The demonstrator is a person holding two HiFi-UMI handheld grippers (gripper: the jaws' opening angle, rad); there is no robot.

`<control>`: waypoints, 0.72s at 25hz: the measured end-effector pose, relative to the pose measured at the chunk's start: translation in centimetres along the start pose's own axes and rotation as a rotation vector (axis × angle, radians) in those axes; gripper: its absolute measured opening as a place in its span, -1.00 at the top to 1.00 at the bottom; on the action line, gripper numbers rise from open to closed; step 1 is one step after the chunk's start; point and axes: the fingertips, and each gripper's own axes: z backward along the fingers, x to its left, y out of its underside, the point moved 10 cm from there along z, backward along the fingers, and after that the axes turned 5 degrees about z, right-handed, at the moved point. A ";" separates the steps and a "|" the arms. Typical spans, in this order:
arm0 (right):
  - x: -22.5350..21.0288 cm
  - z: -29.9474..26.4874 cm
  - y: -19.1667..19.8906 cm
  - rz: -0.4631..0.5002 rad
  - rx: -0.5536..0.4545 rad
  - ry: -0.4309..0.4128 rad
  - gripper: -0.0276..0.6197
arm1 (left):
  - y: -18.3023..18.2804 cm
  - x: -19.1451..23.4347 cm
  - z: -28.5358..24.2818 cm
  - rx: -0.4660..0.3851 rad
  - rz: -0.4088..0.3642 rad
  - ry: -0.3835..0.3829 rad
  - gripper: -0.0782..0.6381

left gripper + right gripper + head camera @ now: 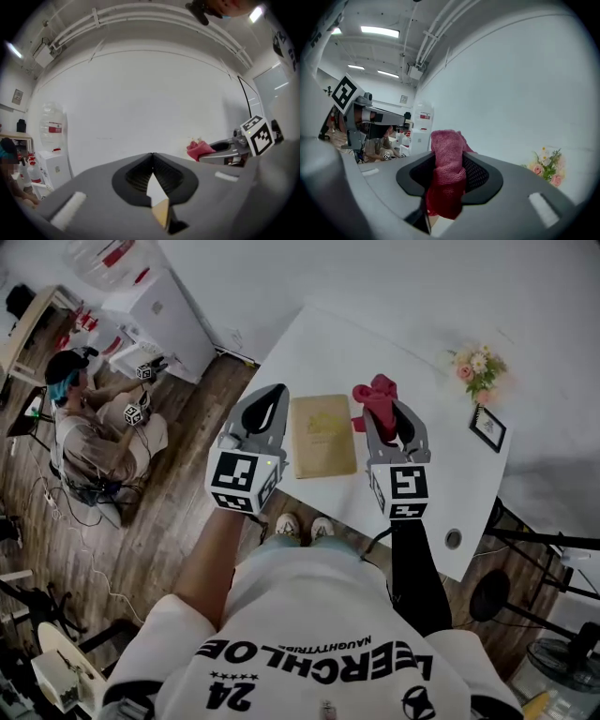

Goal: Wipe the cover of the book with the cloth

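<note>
Two grippers are being held over the white table (328, 352), with the book (323, 435) lying flat between them, its long axis running 12 to 6 o'clock in the head view. The red cloth (378, 395) is being clamped by the right gripper (382, 418), the cover lying just at its 9 o'clock. The left gripper (270, 397), jaws pressed together on nothing, is being held at the book's 9 o'clock edge.

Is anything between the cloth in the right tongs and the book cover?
Nothing visible. The book cover lies bare, just left of the cloth in the right tongs; the left tongs hang beside its left edge.
</note>
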 end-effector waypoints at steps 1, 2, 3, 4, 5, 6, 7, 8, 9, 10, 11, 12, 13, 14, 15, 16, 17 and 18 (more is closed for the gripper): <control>-0.2 0.2 -0.4 0.003 -0.013 -0.010 0.48 | -0.6 -0.5 0.1 -0.016 -0.011 -0.005 0.68; -0.3 0.3 -0.6 0.010 -0.026 -0.019 0.48 | -1.1 -1.0 0.2 -0.031 -0.025 -0.011 0.68; -0.5 0.4 -0.7 0.019 -0.037 -0.028 0.48 | -1.5 -1.4 0.2 -0.045 -0.038 -0.020 0.68; -0.6 0.5 -0.7 0.028 -0.046 -0.035 0.48 | -1.7 -1.8 0.2 -0.056 -0.048 -0.029 0.68; -0.8 0.6 -0.6 0.033 -0.053 -0.042 0.48 | -1.9 -2.1 0.2 -0.063 -0.054 -0.040 0.68; -0.9 0.7 -0.5 0.034 -0.058 -0.048 0.48 | -1.9 -2.4 0.3 -0.068 -0.055 -0.050 0.68; -1.0 0.8 -0.4 0.033 -0.061 -0.053 0.48 | -2.0 -2.5 0.4 -0.070 -0.054 -0.060 0.68; -1.1 0.9 -0.4 0.031 -0.063 -0.058 0.48 | -2.1 -2.7 0.6 -0.072 -0.053 -0.068 0.68; -1.1 1.1 -0.5 0.029 -0.068 -0.062 0.48 | -2.1 -2.8 0.8 -0.073 -0.054 -0.075 0.68; -1.1 1.4 -0.7 0.028 -0.075 -0.065 0.48 | -2.2 -2.9 1.0 -0.073 -0.057 -0.081 0.68; -1.2 1.6 -0.9 0.029 -0.083 -0.067 0.48 | -2.2 -3.1 1.3 -0.074 -0.061 -0.086 0.68; -1.2 1.6 -1.0 0.032 -0.092 -0.069 0.48 | -2.2 -3.2 1.4 -0.074 -0.066 -0.091 0.68; -1.3 1.6 -1.2 0.035 -0.098 -0.071 0.48 | -2.3 -3.2 1.6 -0.077 -0.068 -0.095 0.68; -1.3 1.6 -1.2 0.037 -0.104 -0.073 0.48 | -2.4 -3.3 1.7 -0.081 -0.070 -0.100 0.68; -1.3 1.5 -1.3 0.040 -0.107 -0.075 0.48 | -2.4 -3.3 1.8 -0.084 -0.071 -0.103 0.68; -1.3 1.5 -1.3 0.042 -0.110 -0.076 0.48 | -2.5 -3.4 1.9 -0.086 -0.073 -0.105 0.68; -1.3 1.4 -1.4 0.045 -0.112 -0.076 0.48 | -2.6 -3.4 1.9 -0.087 -0.074 -0.105 0.68; -1.2 1.4 -1.5 0.048 -0.113 -0.077 0.48 | -2.7 -3.5 2.0 -0.086 -0.075 -0.104 0.68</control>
